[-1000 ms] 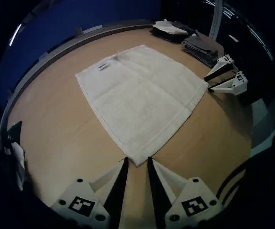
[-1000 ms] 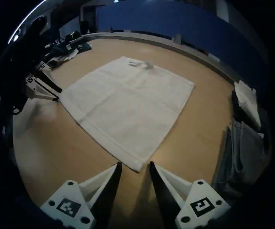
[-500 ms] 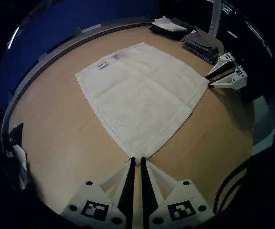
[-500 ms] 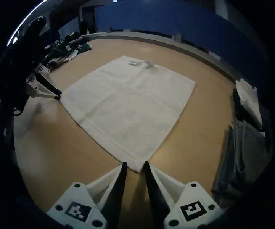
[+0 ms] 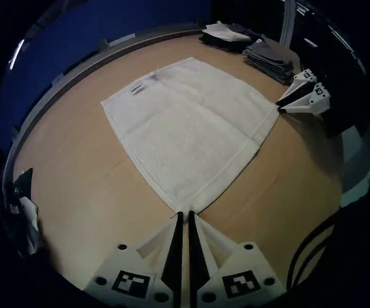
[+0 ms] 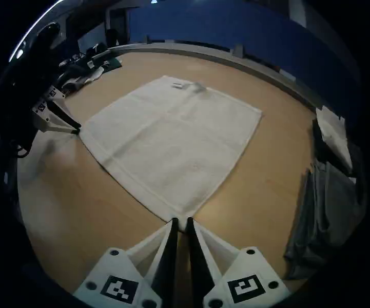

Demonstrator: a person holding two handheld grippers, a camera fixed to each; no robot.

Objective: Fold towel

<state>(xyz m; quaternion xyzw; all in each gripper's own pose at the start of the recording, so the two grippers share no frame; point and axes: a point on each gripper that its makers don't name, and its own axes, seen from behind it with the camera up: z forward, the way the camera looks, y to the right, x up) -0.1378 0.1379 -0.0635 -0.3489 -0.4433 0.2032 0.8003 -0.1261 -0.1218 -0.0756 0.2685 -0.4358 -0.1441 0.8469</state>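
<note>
Where the left gripper view looks along its fingers, the left gripper (image 5: 186,218) is pinched closed on the near corner of one white towel (image 5: 190,123), spread flat on the table (image 5: 82,174). Two cloth stacks (image 5: 269,54) sit beyond. In the right gripper view, the right gripper (image 6: 182,223) clamps another corner of that towel.

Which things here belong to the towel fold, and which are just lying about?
In the job: white towel, spread flat; left hand-held gripper and right hand-held gripper, each closed on one corner.
Lying about: folded grey stack; white cloth on a dark pile; the wooden table is only the work surface.
</note>
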